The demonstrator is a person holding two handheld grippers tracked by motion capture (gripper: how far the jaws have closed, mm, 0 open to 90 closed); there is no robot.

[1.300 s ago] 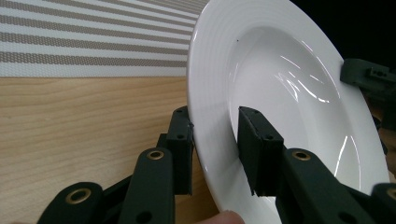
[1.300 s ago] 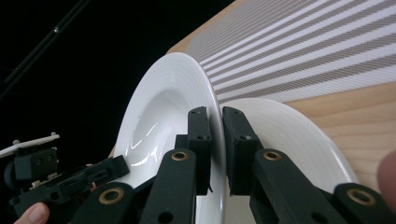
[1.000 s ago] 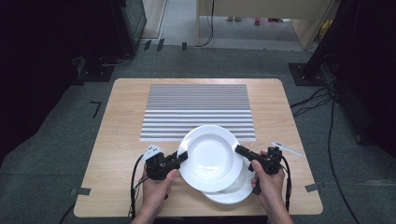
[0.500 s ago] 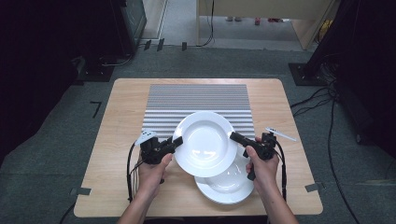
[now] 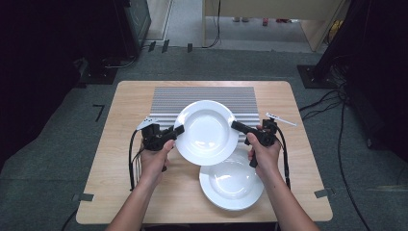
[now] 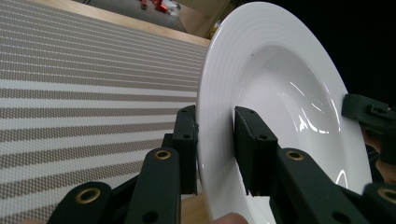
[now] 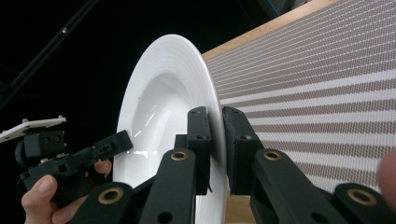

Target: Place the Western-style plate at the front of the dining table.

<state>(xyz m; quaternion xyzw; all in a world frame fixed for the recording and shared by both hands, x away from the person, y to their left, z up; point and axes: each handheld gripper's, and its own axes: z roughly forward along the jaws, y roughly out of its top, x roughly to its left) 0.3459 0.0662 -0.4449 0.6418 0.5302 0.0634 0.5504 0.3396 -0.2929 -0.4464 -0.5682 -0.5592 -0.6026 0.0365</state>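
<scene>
You work in a dim room with a grey carpet floor [image 5: 57,159], dark equipment at the sides and black cables at 3 o'clock from the table. In front of you stands the light wooden table [image 5: 120,192]. On its far half, toward 12 o'clock, lies a grey and white striped woven mat [image 5: 202,94]; in both gripper views its stripes run behind the plate.

The thing you carry is a round white deep plate with a wide ribbed rim [image 5: 205,132]. You hold it above the table, over the near edge of the mat, about at the table's centre. Its glossy hollow faces up and reflects the light. A second white deep plate [image 5: 232,183] rests on the wood at 5 o'clock from the held one, and the held plate covers its far edge in the high view.

Your left gripper [image 5: 177,131] takes the held plate at its 9 o'clock rim; in the left gripper view the jaws pinch the rim between them. Your right gripper [image 5: 236,125] takes the rim at 3 o'clock, its jaws pressed on it in the same way. A small white strip [image 5: 281,119] lies on the wood at 3 o'clock from your right gripper.
</scene>
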